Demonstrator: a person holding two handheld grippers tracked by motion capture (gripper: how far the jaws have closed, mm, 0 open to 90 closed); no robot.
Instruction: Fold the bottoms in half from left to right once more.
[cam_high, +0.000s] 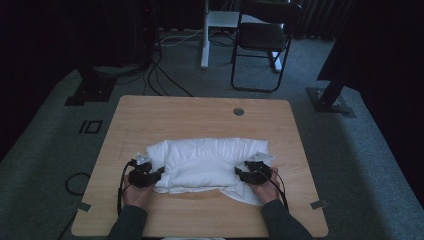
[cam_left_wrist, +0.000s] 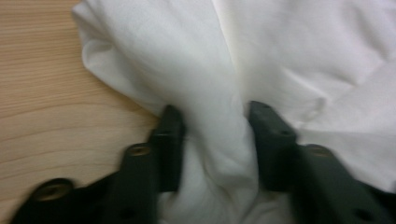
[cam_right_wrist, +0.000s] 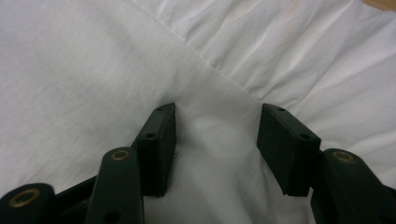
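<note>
White cloth (cam_high: 207, 162) lies bunched up in a soft heap on the wooden table (cam_high: 165, 112), nearer the person's edge of the table than the far edge. It looks like a puffy pillow with lots of folds and wrinkles. The left gripper (cam_high: 159, 173) is at the left end of the cloth, held in the person's left hand (cam_high: 136, 192). In the left gripper view, its two black jaws have a thick fold of the cloth (cam_left_wrist: 215, 140) squeezed between them, and the fold fills the gap from one jaw to the other, so the jaws are part way closed and pinching the cloth. Bare table (cam_left_wrist: 51, 93) shows just beside that fold. The right gripper (cam_high: 239, 174) is at the right end of the cloth, held in the person's right hand (cam_high: 266, 189). In the right gripper view, its jaws stand part way open and press down into the cloth (cam_right_wrist: 215, 130), with a low bump of cloth in the gap. I cannot tell if these jaws really have hold of the cloth or just rest on it. Behind the table, away from the cloth, a black chair (cam_high: 262, 42) stands on the grey floor (cam_high: 350, 145). A small round hole (cam_high: 238, 111) sits in the table past the cloth.
</note>
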